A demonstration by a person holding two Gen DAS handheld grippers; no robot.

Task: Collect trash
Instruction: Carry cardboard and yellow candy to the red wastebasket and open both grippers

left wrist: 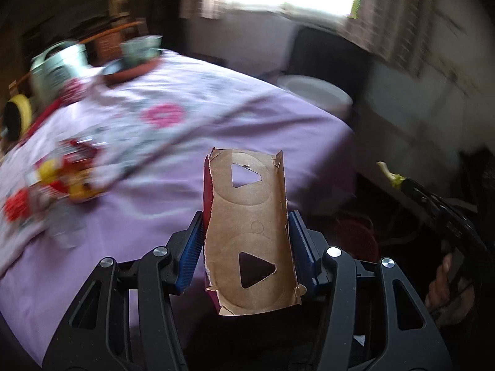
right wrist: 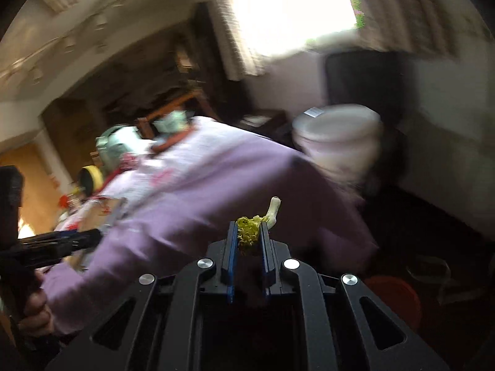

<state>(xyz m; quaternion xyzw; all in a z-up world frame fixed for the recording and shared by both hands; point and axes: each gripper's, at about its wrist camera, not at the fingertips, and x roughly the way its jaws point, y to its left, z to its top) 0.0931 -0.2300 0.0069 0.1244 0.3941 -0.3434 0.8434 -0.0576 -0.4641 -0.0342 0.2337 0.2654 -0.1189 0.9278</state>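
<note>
My left gripper [left wrist: 247, 232] is shut on a torn brown cardboard piece [left wrist: 247, 216] with two triangular cut-outs and a red outer side, held above the near edge of the table with the purple cloth [left wrist: 216, 117]. My right gripper [right wrist: 249, 232] is shut on a crumpled yellow-green scrap with a pale stem [right wrist: 250, 228], held off the table's right side; it also shows in the left wrist view [left wrist: 391, 176]. More red and yellow wrappers [left wrist: 62, 179] lie on the cloth at the left. Both views are motion-blurred.
A white bucket [right wrist: 337, 142] stands beyond the table's far right corner, a red tub [right wrist: 396, 296] on the dark floor at the right. A metal pot [left wrist: 58, 65], a plant saucer [left wrist: 130, 71] and a yellow roll [left wrist: 18, 114] stand at the table's far left. A window is behind.
</note>
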